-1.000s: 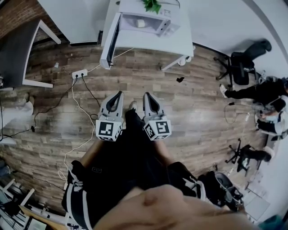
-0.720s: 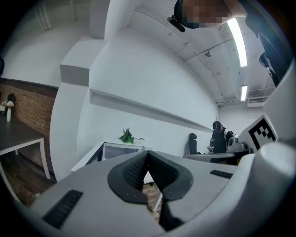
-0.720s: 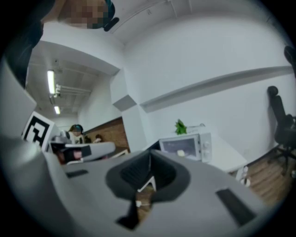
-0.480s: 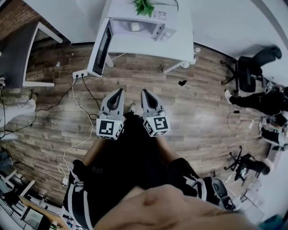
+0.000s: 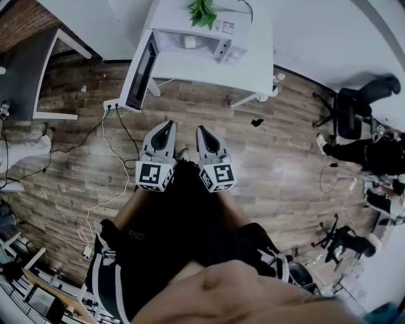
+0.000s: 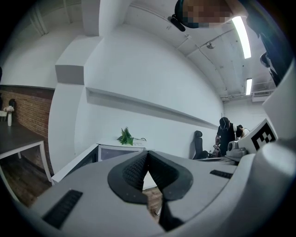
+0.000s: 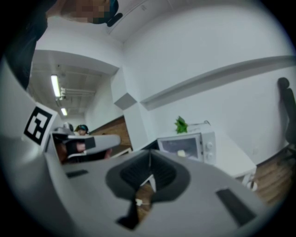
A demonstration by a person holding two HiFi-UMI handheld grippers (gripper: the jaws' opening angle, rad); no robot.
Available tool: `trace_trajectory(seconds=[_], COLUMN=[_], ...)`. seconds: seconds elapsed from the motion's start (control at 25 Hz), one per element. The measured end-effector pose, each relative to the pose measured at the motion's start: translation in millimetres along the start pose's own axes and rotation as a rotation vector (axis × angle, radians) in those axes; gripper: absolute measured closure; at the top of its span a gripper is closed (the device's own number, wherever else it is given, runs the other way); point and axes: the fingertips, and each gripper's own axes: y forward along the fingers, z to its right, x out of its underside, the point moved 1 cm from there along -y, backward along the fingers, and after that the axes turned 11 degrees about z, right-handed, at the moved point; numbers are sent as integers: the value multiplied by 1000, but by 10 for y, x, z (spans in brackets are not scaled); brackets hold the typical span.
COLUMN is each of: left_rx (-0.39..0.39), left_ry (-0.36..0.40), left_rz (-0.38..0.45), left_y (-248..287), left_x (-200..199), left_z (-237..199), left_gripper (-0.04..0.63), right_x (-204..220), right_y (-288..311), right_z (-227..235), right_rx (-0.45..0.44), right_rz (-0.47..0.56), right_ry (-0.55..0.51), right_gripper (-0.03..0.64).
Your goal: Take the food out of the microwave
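A white microwave (image 5: 201,38) stands on a white table (image 5: 253,66) ahead, its door (image 5: 140,71) swung wide open to the left. A small pale piece of food (image 5: 189,42) lies inside the cavity; the right gripper view shows this food (image 7: 181,153) too. A green plant (image 5: 204,12) sits on top of the oven. My left gripper (image 5: 166,124) and right gripper (image 5: 201,130) are side by side over the wooden floor, short of the table, both shut and empty. In the left gripper view the microwave (image 6: 118,152) lies just beyond the closed tips.
A white power strip (image 5: 112,104) with trailing cables lies on the floor below the open door. A dark table (image 5: 25,69) stands at the left. An office chair (image 5: 351,104) and seated people are at the right. A small black object (image 5: 255,122) lies near the table leg.
Both grippers have moved forward toward the table, still shut. The microwave and its open door now sit closer and more squarely ahead in the head view.
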Motion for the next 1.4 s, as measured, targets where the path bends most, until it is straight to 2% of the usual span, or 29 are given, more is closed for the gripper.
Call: trace_trajectory(seconds=[0.24, 0.6, 1.0, 1.2, 1.4], left_rx=[11, 29, 54, 91, 104], left_ry=[5, 11, -33, -27, -74], left_rz=[13, 48, 48, 67, 38], left_y=[241, 692, 1142, 1281, 1363], left_x=[-14, -135, -213, -259, -279], left_z=[-65, -416, -938, -1172, -1365], left_gripper=[563, 563, 563, 563, 564], right_x=[-18, -113, -152, -107, -64], right_y=[189, 701, 1378, 1726, 2044], right_z=[176, 313, 452, 471, 502], right_rx=[14, 40, 97, 125, 144], right_rz=[2, -6, -15, -24, -35], right_ry=[-9, -41, -54, -52, -72], right_gripper=[586, 586, 586, 585, 585])
